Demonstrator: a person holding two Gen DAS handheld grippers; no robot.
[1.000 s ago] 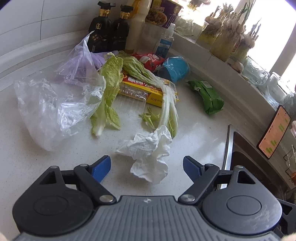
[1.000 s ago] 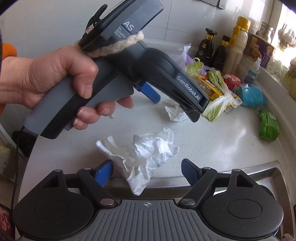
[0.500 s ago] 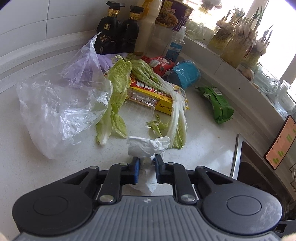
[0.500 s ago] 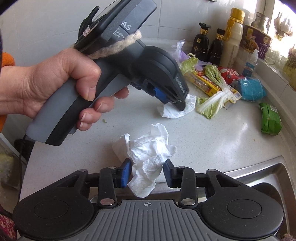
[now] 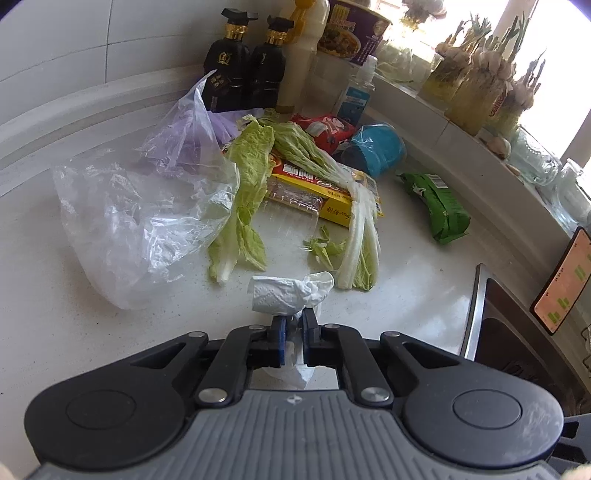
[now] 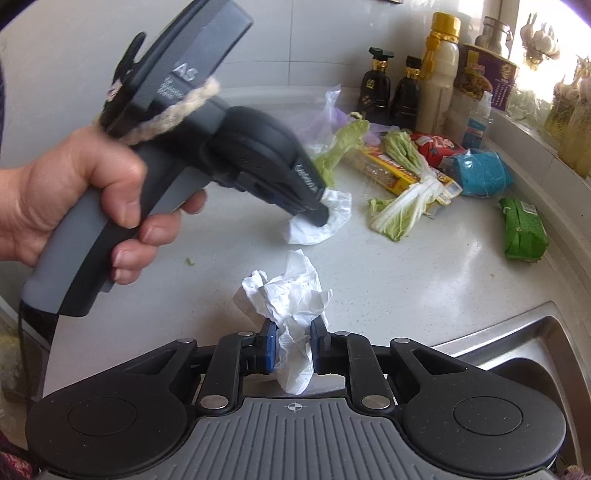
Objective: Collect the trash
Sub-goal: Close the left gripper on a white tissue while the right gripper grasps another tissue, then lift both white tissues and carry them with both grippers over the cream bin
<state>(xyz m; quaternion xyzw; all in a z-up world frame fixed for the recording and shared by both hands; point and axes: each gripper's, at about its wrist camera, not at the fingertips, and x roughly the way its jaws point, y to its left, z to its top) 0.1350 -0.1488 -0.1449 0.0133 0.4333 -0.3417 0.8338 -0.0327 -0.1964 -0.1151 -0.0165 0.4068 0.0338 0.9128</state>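
Note:
My left gripper is shut on a crumpled white tissue and holds it just above the white counter. In the right wrist view the left gripper shows from the side with that tissue in it. My right gripper is shut on a second crumpled tissue near the counter's front edge. Cabbage leaves, a clear plastic bag, a yellow box, a green packet and a blue bundle lie on the counter.
Dark bottles, a cream bottle and a noodle cup stand along the back wall. A steel sink lies at the right. A phone leans by the sink. Jars of garlic line the windowsill.
Both grippers closed from wide open onto their tissues. The left gripper then lifted its tissue and moved forward toward the cabbage; the right tissue is squeezed and raised slightly.

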